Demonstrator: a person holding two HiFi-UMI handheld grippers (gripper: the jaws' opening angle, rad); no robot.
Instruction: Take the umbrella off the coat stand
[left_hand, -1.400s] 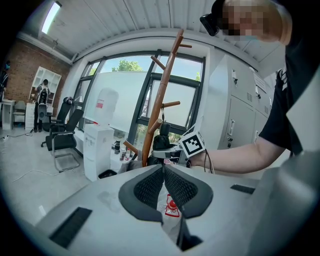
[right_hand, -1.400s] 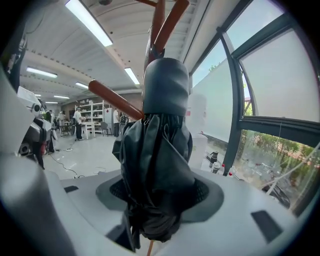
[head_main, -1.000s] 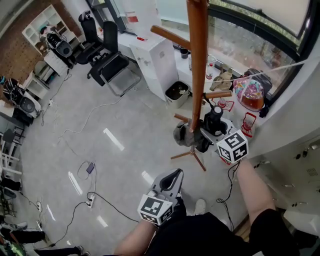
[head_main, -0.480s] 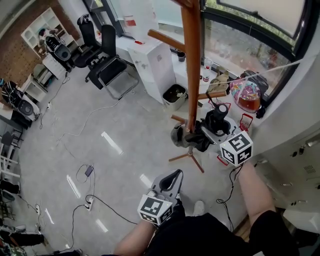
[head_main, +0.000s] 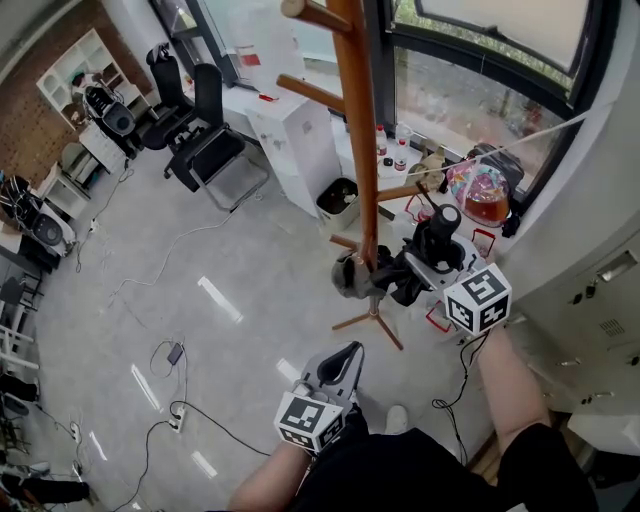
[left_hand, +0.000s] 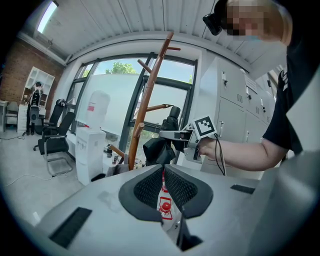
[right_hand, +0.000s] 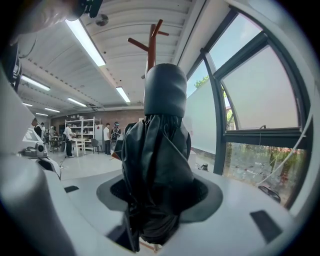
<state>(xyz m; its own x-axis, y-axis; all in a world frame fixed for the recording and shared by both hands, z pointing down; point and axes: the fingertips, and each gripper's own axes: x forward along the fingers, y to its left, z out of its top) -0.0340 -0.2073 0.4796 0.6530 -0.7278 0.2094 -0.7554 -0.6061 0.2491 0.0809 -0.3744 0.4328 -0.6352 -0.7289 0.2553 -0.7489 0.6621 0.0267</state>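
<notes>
The wooden coat stand (head_main: 360, 150) rises in the middle of the head view, with its feet (head_main: 372, 320) on the floor. A black folded umbrella (head_main: 432, 248) stands upright just right of the pole, below a short peg (head_main: 405, 190). My right gripper (head_main: 425, 265) is shut on the umbrella's fabric body (right_hand: 157, 165), under its rounded handle cap (right_hand: 165, 90). Whether a strap still hangs on a peg is hidden. My left gripper (head_main: 347, 352) hovers low near my body, shut and empty. The left gripper view shows the stand (left_hand: 147, 100) with the umbrella (left_hand: 162, 145) beyond its pads (left_hand: 150, 187).
A grey bundle (head_main: 350, 275) hangs low on the stand's left side. Behind the stand are a white cabinet (head_main: 300, 130), a bin (head_main: 340, 195) and a sill with a colourful bag (head_main: 485, 190). Black office chairs (head_main: 205, 140) and floor cables (head_main: 170, 350) lie left.
My right gripper has lifted the umbrella a little beside the pole. The head view has swung, so the stand sits further left. The left gripper has stayed put.
</notes>
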